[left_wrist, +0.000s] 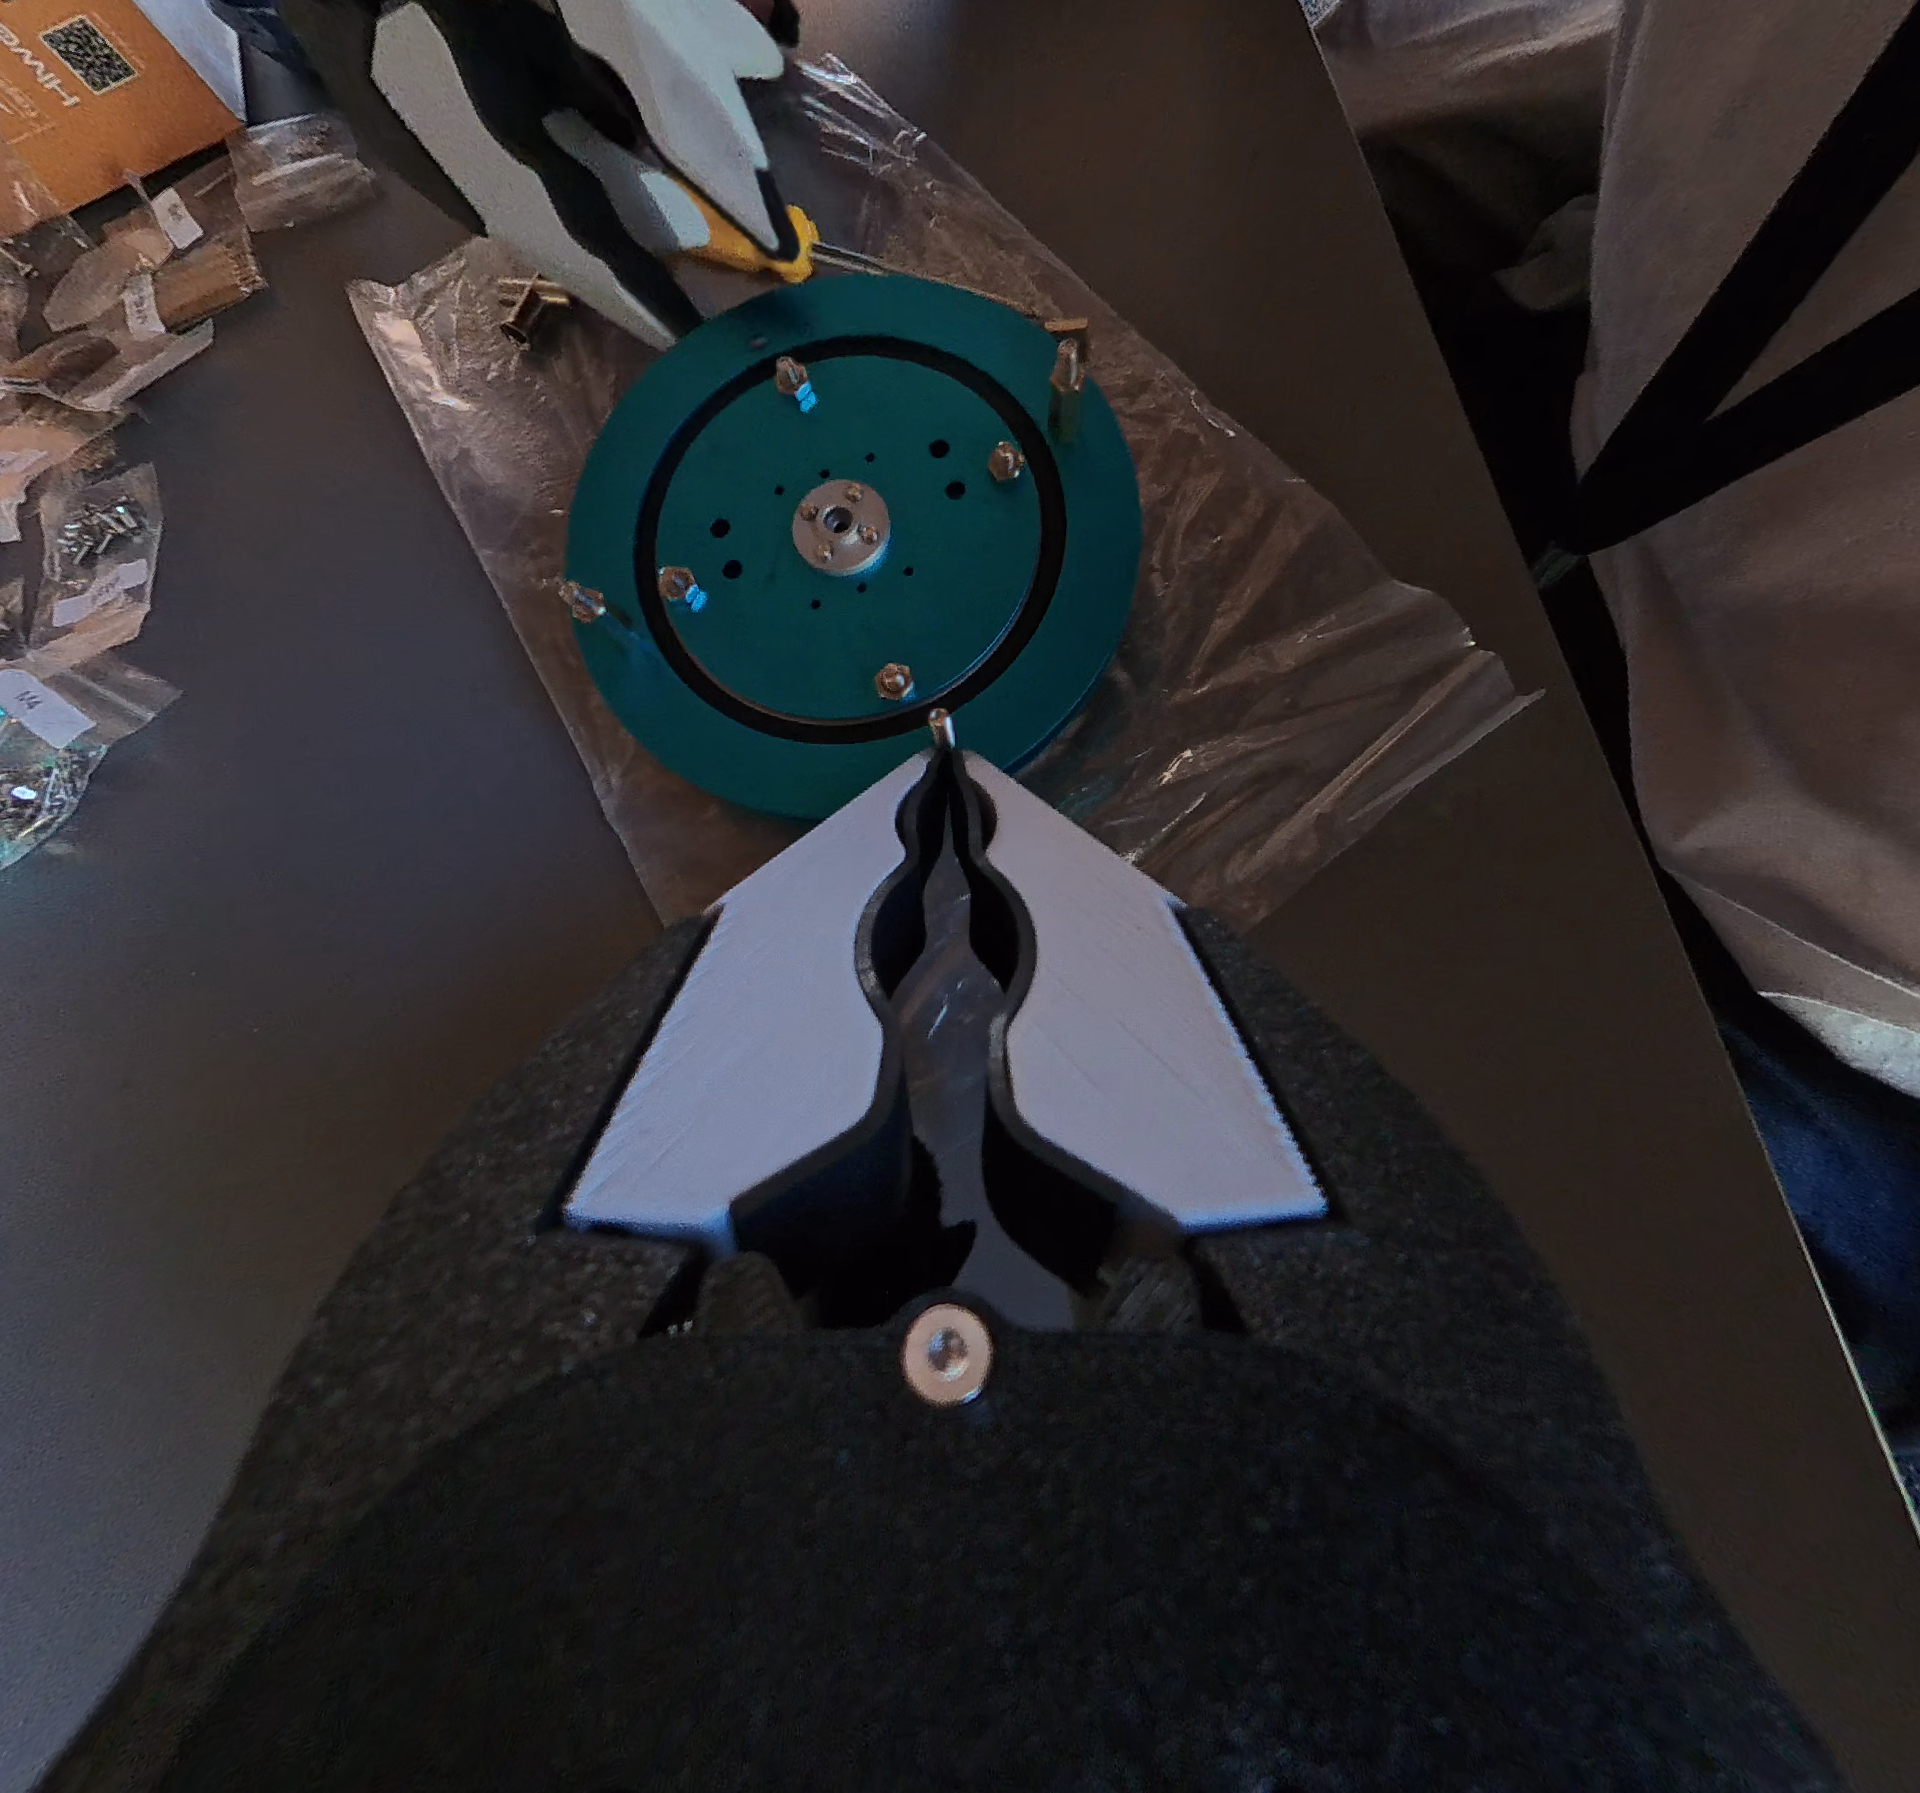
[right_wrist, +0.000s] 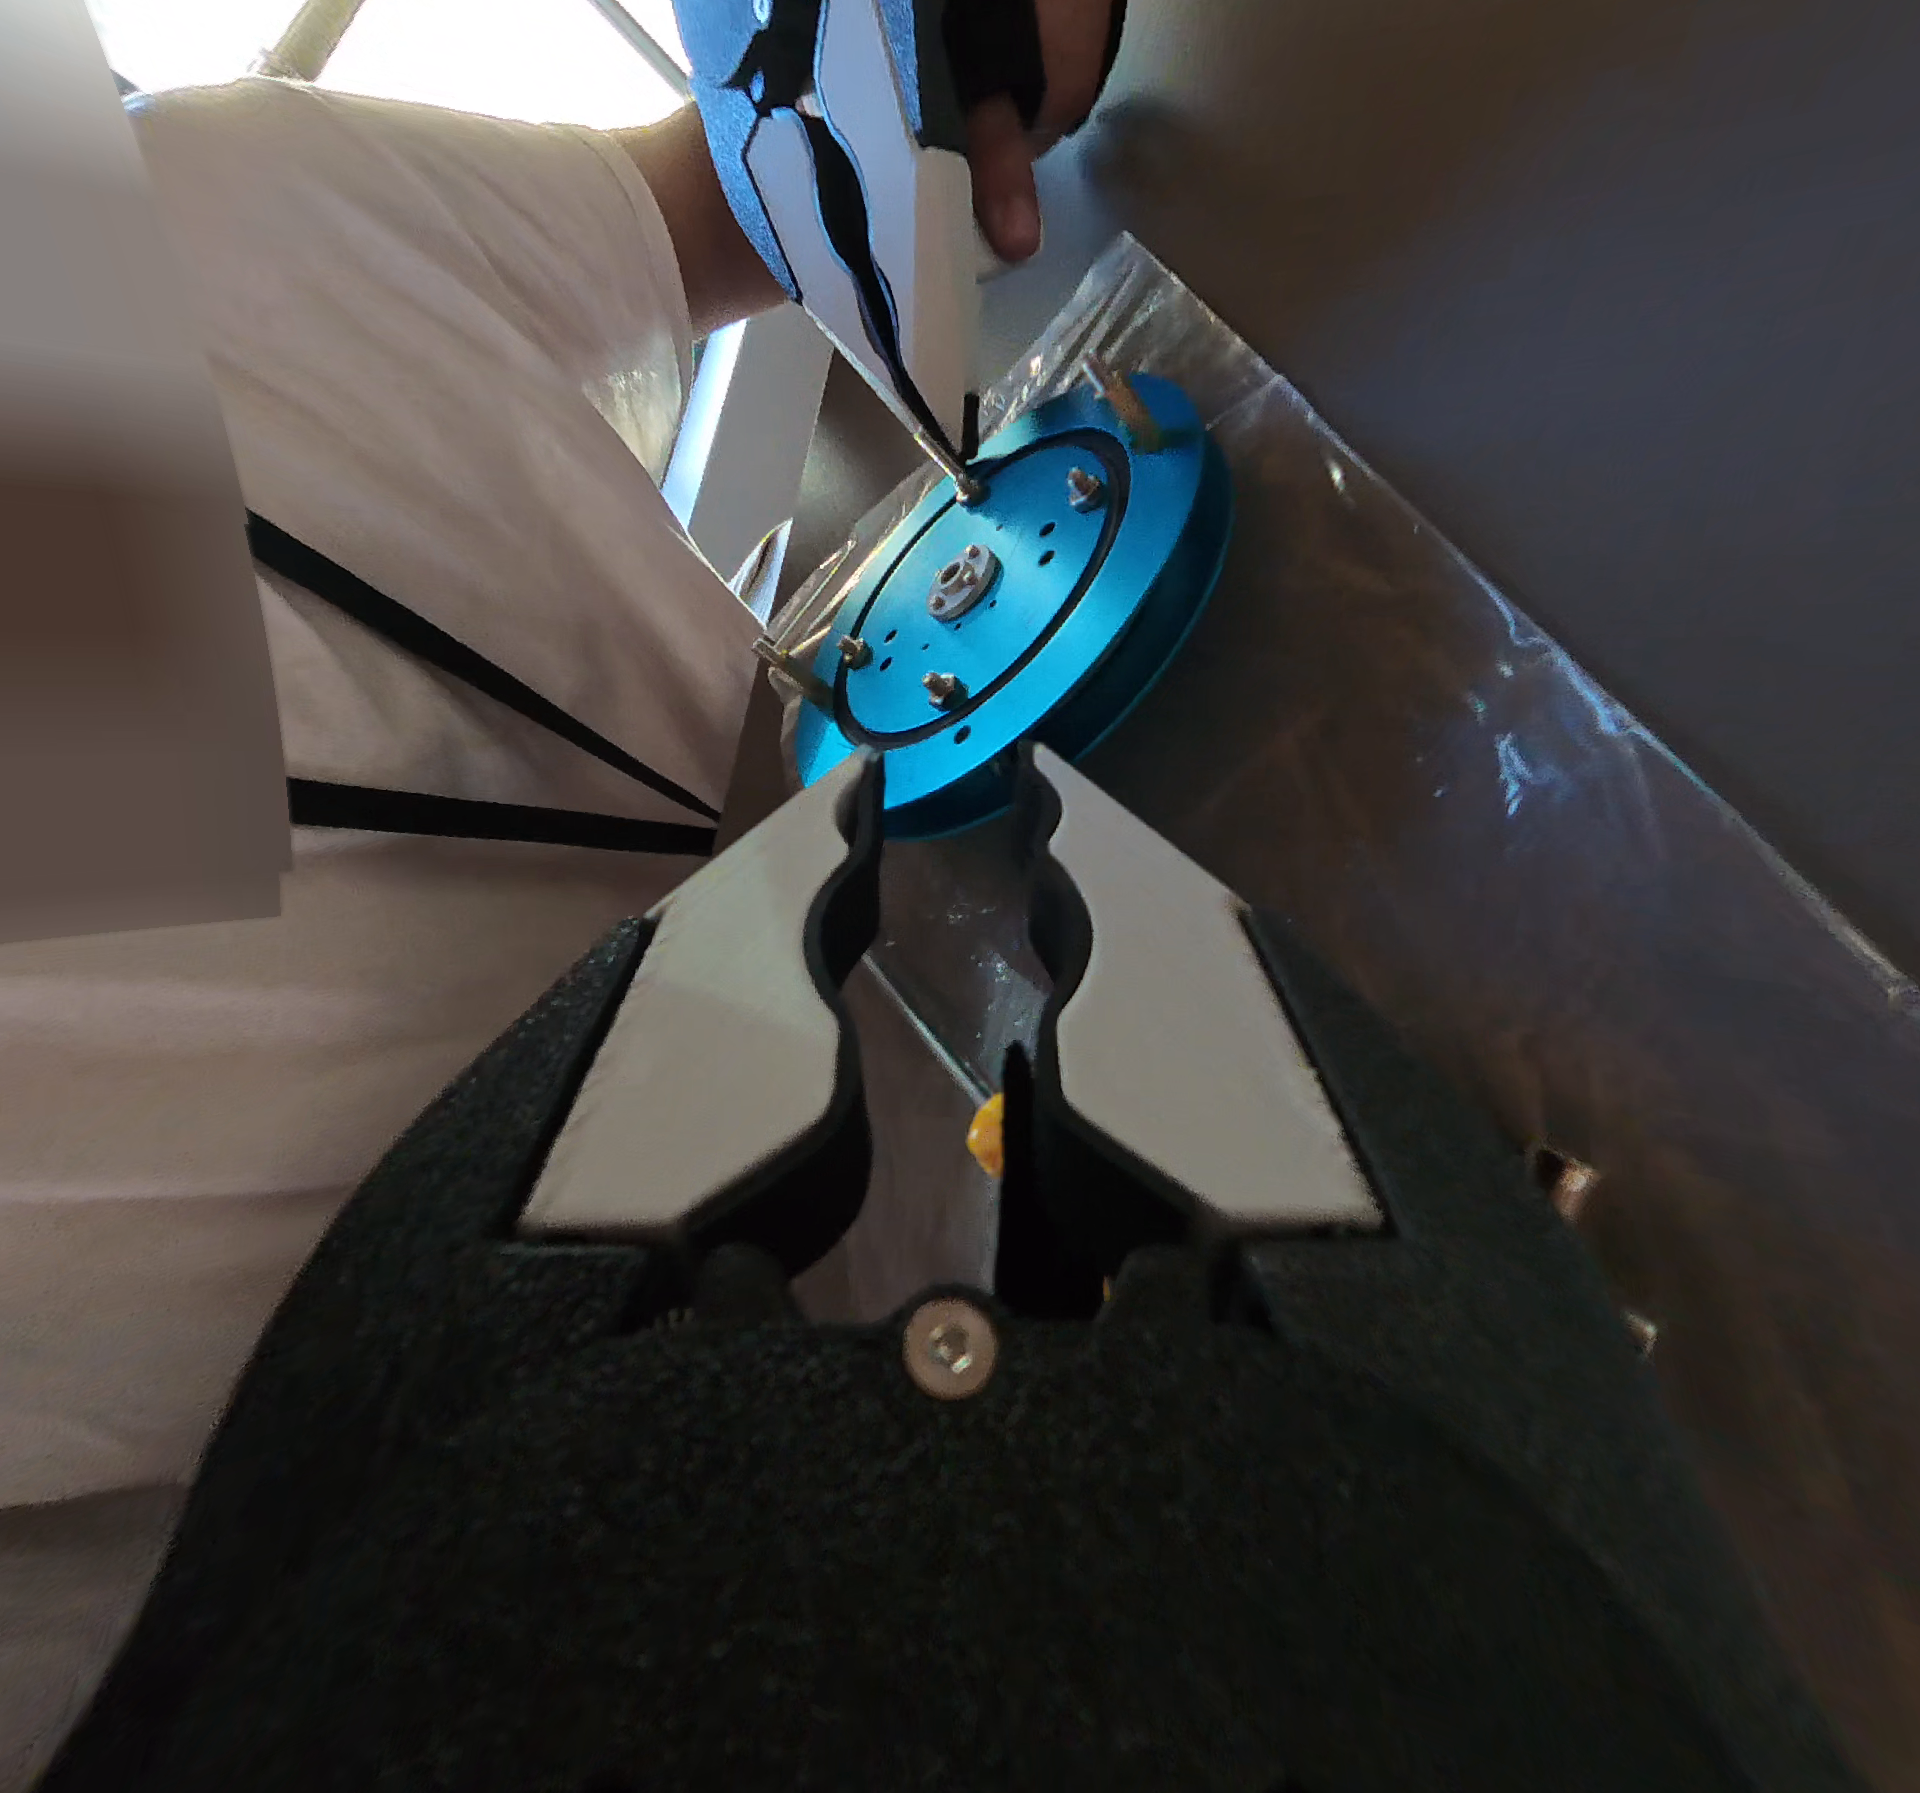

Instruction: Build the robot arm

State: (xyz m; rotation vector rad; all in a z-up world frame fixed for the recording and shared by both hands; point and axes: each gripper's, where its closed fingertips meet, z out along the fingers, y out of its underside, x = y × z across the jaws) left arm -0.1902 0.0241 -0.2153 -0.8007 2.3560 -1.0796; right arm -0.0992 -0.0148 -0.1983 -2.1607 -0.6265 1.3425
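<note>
Left tongs (left_wrist: 940, 756), nearest, pinch a small screw (left_wrist: 939, 727) over the teal disc (left_wrist: 852, 538) on plastic film (left_wrist: 1299, 652); keeping it upright seems wise. Right tongs (right_wrist: 951, 787) clamp a yellow-handled screwdriver (left_wrist: 764, 252) by the disc's far rim

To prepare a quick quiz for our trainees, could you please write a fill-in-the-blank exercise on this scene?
1. The left gripper pinches a small ___ above the disc.
2. The disc lies on a clear ___ sheet.
3. The right gripper holds a tool with a ___ handle.
Missing words: screw; plastic; yellow.
</note>
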